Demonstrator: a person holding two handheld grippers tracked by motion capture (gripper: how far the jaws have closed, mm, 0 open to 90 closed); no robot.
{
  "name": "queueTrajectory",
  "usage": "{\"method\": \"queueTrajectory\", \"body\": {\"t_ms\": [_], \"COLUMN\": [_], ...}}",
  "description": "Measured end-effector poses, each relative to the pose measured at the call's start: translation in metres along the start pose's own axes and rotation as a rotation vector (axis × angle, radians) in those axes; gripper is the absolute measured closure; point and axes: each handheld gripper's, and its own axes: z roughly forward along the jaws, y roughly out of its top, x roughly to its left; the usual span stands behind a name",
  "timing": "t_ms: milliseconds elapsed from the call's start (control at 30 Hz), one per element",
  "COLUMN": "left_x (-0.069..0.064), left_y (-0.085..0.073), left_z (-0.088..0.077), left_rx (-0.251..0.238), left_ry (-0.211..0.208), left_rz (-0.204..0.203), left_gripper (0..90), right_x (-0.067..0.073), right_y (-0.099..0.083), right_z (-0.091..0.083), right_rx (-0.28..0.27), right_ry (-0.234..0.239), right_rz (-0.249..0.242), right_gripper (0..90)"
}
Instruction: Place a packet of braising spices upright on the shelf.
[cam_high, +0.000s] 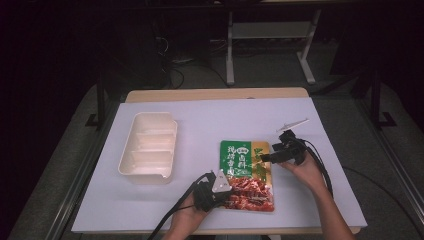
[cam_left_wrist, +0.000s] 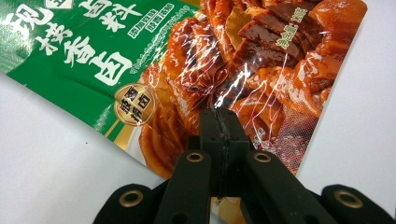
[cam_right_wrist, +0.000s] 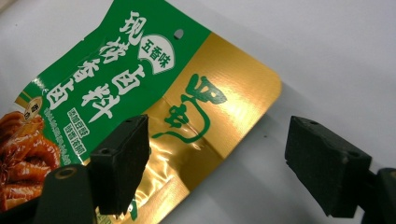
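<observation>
A flat food packet (cam_high: 247, 172), green and gold at the top with a red meat picture below, lies on the white table cover (cam_high: 210, 125). My left gripper (cam_high: 229, 192) sits at the packet's lower left edge. In the left gripper view its jaws (cam_left_wrist: 219, 126) are pressed together over the red part of the packet (cam_left_wrist: 280, 70), and the foil edge looks pinched between them. My right gripper (cam_high: 269, 157) is at the packet's upper right side. It is open (cam_right_wrist: 222, 163), one jaw over the gold corner (cam_right_wrist: 224, 107), the other over the bare cover.
A beige compartment tray (cam_high: 131, 150) stands empty on the left half of the table. The table's wooden far edge (cam_high: 215, 93) shows beyond the cover. Black cables (cam_high: 175, 207) trail from both grippers toward the near edge.
</observation>
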Motion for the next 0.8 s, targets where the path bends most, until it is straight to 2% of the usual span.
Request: {"method": "queueTrajectory", "body": {"t_ms": [233, 267, 367, 433, 500, 533, 600, 633, 733, 800], "left_x": [0.001, 0.000, 0.001, 0.001, 0.000, 0.000, 0.001, 0.000, 0.000, -0.001], "left_y": [0.000, 0.000, 0.000, 0.000, 0.000, 0.000, 0.001, 0.001, 0.001, 0.001], "left_z": [0.000, 0.000, 0.000, 0.000, 0.001, 0.001, 0.001, 0.001, 0.001, 0.002], "left_rx": [0.003, 0.003, 0.005, 0.007, -0.007, -0.007, 0.008, 0.005, 0.007, -0.005], "left_ry": [-0.003, -0.002, 0.001, 0.000, 0.001, 0.002, 0.005, 0.006, 0.007, 0.007], "left_rz": [0.002, 0.002, 0.004, 0.002, -0.012, -0.011, 0.003, -0.001, 0.003, -0.011], "left_gripper": [90.0, 90.0, 90.0, 90.0, 90.0, 90.0, 90.0, 90.0, 90.0, 90.0], "right_x": [0.000, 0.000, 0.002, 0.002, 0.003, 0.003, 0.002, 0.001, -0.002, -0.003], "right_y": [0.000, -0.001, -0.001, -0.001, -0.001, -0.002, -0.001, -0.001, -0.002, -0.002], "right_z": [0.008, 0.007, 0.003, -0.001, -0.003, -0.007, -0.008, -0.007, -0.003, -0.001], "right_rx": [0.007, -0.004, -0.008, -0.020, -0.025, -0.037, -0.026, -0.022, -0.008, -0.007], "right_ry": [0.043, 0.069, 0.096, 0.137, 0.145, 0.191, 0.189, 0.200, 0.195, 0.192], "right_rz": [-0.004, -0.001, -0.013, -0.010, -0.014, -0.031, -0.043, -0.035, -0.023, -0.022], "right_gripper": [32.0, 34.7, 40.9, 45.2, 46.5, 52.6, 53.6, 52.8, 51.5, 51.3]}}
